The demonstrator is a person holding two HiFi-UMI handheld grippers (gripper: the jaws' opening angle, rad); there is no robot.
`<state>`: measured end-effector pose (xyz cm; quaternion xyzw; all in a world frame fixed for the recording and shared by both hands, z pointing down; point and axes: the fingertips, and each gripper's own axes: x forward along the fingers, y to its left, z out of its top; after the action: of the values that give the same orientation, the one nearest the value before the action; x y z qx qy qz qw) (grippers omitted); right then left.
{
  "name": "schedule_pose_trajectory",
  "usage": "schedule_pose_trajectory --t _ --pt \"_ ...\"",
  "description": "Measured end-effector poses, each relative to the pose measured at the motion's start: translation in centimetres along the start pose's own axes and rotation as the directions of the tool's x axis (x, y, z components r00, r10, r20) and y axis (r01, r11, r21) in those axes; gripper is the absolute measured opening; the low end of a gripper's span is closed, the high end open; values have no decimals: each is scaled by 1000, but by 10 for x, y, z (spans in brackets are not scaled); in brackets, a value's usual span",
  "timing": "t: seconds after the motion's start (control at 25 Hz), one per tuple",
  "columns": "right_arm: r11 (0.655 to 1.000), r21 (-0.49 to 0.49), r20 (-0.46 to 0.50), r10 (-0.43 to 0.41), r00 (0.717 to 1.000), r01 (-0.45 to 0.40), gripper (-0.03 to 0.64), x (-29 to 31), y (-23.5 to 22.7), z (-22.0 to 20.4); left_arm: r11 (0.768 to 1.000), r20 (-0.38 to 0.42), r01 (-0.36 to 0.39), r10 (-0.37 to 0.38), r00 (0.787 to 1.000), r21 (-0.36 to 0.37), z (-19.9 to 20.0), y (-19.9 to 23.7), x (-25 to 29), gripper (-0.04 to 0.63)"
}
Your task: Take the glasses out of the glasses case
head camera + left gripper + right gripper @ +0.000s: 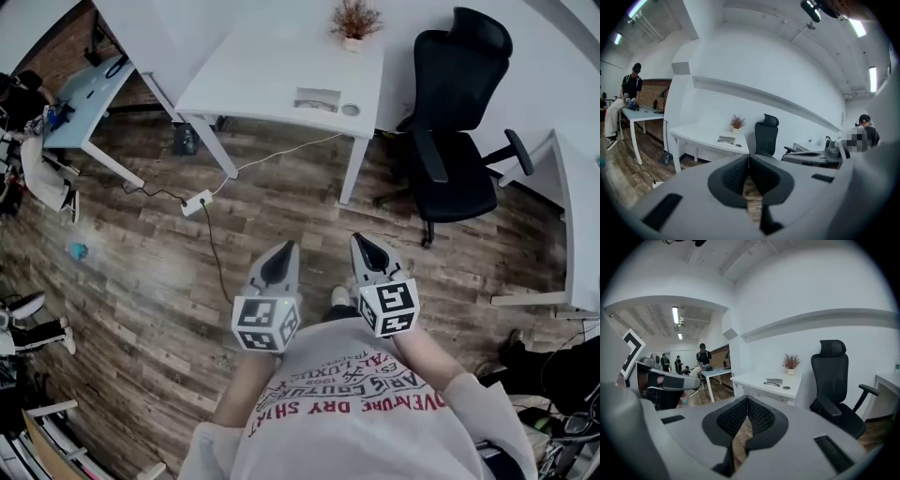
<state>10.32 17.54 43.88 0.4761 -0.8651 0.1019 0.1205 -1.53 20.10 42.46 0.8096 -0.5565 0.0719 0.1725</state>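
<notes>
Above the wooden floor (141, 272), well short of the white desk (253, 75) where the glasses case (317, 98) lay near a potted plant (354, 21), we held the left gripper (285, 247) and right gripper (362, 240) side by side, both with jaws closed on nothing.

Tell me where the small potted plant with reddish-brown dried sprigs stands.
Head view, top centre: the potted plant stands at the far edge of the white desk, left of the black office chair.

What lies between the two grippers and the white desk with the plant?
In the head view, only wood floor, crossed by a white cable running to a power strip.
</notes>
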Motion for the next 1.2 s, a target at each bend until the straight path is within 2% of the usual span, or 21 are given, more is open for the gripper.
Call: schedule_pose_trajectory --t 0.32,0.48,0.6,0.8,0.92,1.2 --pt "999 20 -21 32 999 -31 12 50 -85 19 999 0 -45 45 999 -25 28 -2 89 8" --pt "997 79 -44 23 999 -19 12 68 -110 16 999 -22 -37 37 999 -36 31 1 114 8" --pt "996 87 -65 16 998 -11 12 86 -122 16 998 -39 -39 37 999 -51 31 12 134 8" --pt "996 94 -84 5 996 3 12 124 -138 19 997 -54 -14 10 998 -73 37 36 178 8" --pt "988 149 -81 -15 997 27 12 156 -150 28 998 -59 24 -27 998 -58 51 55 209 8" --pt "977 188 -92 -83 992 99 12 252 -161 60 995 -74 95 -97 992 -39 97 129 279 8"
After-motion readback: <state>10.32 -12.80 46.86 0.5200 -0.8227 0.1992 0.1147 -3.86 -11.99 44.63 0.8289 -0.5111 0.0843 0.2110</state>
